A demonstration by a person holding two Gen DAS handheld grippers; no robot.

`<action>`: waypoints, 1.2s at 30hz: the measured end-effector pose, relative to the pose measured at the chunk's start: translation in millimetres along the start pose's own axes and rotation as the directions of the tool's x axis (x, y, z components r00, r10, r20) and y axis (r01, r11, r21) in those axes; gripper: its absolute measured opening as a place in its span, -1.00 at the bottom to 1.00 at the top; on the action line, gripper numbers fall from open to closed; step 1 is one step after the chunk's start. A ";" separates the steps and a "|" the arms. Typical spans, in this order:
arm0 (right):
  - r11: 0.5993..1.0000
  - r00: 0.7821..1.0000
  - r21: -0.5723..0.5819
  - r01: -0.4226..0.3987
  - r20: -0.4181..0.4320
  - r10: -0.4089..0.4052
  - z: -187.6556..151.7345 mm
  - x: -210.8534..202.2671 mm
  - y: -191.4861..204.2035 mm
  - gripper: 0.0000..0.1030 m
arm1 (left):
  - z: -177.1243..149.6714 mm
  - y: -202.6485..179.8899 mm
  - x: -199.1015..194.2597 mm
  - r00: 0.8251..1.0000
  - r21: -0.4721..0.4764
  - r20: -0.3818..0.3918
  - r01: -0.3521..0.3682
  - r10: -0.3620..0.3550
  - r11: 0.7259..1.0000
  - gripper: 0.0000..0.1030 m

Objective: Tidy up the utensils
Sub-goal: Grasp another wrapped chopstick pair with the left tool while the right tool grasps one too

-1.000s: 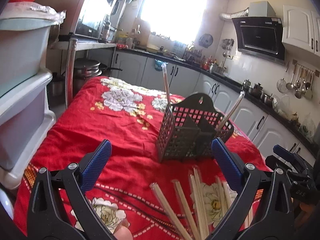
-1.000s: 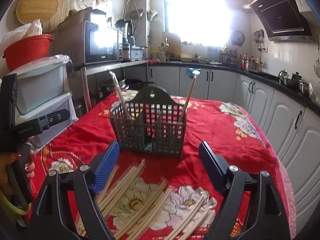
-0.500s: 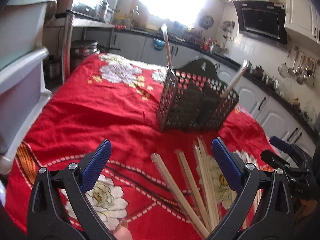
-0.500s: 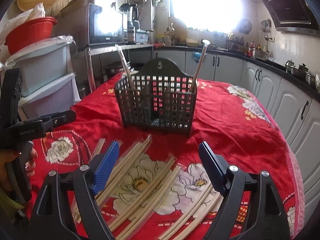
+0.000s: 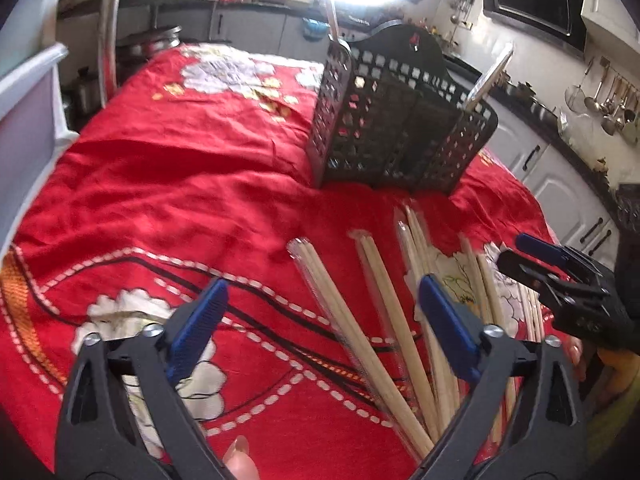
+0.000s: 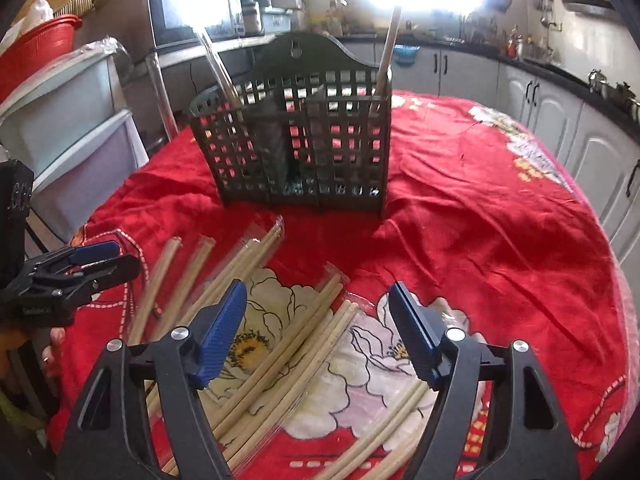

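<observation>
A dark slotted utensil basket [image 5: 400,132] [image 6: 304,148] stands on the red flowered tablecloth [image 5: 180,184] [image 6: 480,220]. One wrapped chopstick pair leans in each of its two end compartments. Several wrapped chopstick pairs [image 5: 360,320] [image 6: 280,344] lie loose on the cloth in front of it. My left gripper [image 5: 320,320] is open, low over the leftmost pairs. My right gripper [image 6: 316,320] is open, low over the middle pairs. Each gripper shows at the edge of the other's view: the right [image 5: 568,276], the left [image 6: 72,272].
Stacked plastic drawers [image 6: 68,128] and a microwave [image 6: 192,8] stand left of the table. Kitchen cabinets [image 6: 540,96] run along the back and right walls. The cloth falls away at the table's right edge [image 6: 616,280].
Both grippers have tilted down and moved closer to the loose chopsticks. The basket now sits higher in both views. Both stay open.
</observation>
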State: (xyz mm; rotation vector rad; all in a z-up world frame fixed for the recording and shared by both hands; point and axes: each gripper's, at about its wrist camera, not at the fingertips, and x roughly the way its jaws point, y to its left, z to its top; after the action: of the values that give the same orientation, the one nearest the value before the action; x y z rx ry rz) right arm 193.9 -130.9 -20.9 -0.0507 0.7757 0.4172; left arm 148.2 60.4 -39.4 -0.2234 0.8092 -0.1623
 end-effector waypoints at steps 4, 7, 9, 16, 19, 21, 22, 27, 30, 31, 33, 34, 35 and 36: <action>0.999 0.999 0.027 -0.032 -0.042 0.033 5.0 14.6 -4.6 0.32 | -3.1 3.8 17.7 0.996 -0.057 -0.071 0.049 -0.053 0.997 0.39; 0.999 0.996 0.036 -0.038 -0.074 0.041 9.6 24.4 -7.5 0.29 | -0.6 4.2 19.8 0.996 -0.072 -0.073 0.053 -0.058 0.996 0.38; 0.998 0.994 0.034 -0.050 -0.099 0.053 12.3 30.9 -7.9 0.28 | 1.7 5.5 23.0 0.995 -0.081 -0.080 0.054 -0.061 0.995 0.35; 0.999 0.984 0.004 -0.041 -0.175 0.041 14.5 52.5 -6.5 0.16 | 11.5 6.4 32.0 0.994 -0.091 -0.093 0.041 -0.050 0.995 0.31; 0.999 0.982 0.002 -0.034 -0.185 0.034 15.4 57.6 -6.7 0.05 | 15.0 6.7 35.7 0.995 -0.089 -0.096 0.023 -0.032 0.996 0.21; 0.999 0.982 0.010 -0.038 -0.184 0.039 16.5 58.6 -7.5 -0.09 | 17.0 7.3 38.1 0.995 -0.089 -0.097 0.002 -0.010 0.996 0.12; 0.999 0.982 0.011 -0.040 -0.185 0.042 17.1 59.8 -7.4 -0.13 | 18.5 6.8 39.3 0.995 -0.086 -0.099 -0.006 -0.002 0.996 0.09; 0.999 0.983 0.002 -0.035 -0.181 0.034 18.3 60.1 -6.8 -0.53 | 22.0 3.0 43.8 0.993 -0.058 -0.104 -0.059 0.053 0.997 -0.17; 0.999 0.984 0.017 -0.045 -0.170 0.047 18.9 58.2 -8.5 -0.67 | 23.9 4.4 45.5 0.991 -0.062 -0.104 -0.093 0.086 0.994 -0.56; 0.998 0.984 0.027 -0.052 -0.168 0.056 19.0 57.8 -8.5 -0.68 | 24.5 5.7 46.3 0.991 -0.063 -0.104 -0.095 0.088 0.994 -0.66; 0.998 0.986 0.032 -0.054 -0.158 0.058 19.2 55.7 -7.7 -0.71 | 26.0 7.2 47.1 0.990 -0.062 -0.106 -0.098 0.091 0.993 -0.71; 0.998 0.986 0.033 -0.055 -0.153 0.060 19.4 54.1 -7.1 -0.71 | 26.6 7.5 47.3 0.990 -0.061 -0.105 -0.096 0.089 0.993 -0.73; 0.998 0.987 0.036 -0.058 -0.147 0.063 20.0 52.5 -6.2 -0.72 | 27.3 8.3 47.3 0.991 -0.060 -0.104 -0.093 0.086 0.994 -0.75; 0.997 0.988 0.042 -0.064 -0.137 0.069 20.8 49.6 -5.4 -0.73 | 27.8 9.4 47.0 0.992 -0.065 -0.101 -0.085 0.078 0.994 -0.81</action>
State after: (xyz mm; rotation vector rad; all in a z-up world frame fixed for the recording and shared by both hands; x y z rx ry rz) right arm 241.5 -114.6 -40.7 -0.0190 0.9231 0.4658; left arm 200.9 62.5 -56.0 -0.2483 0.9215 -0.0689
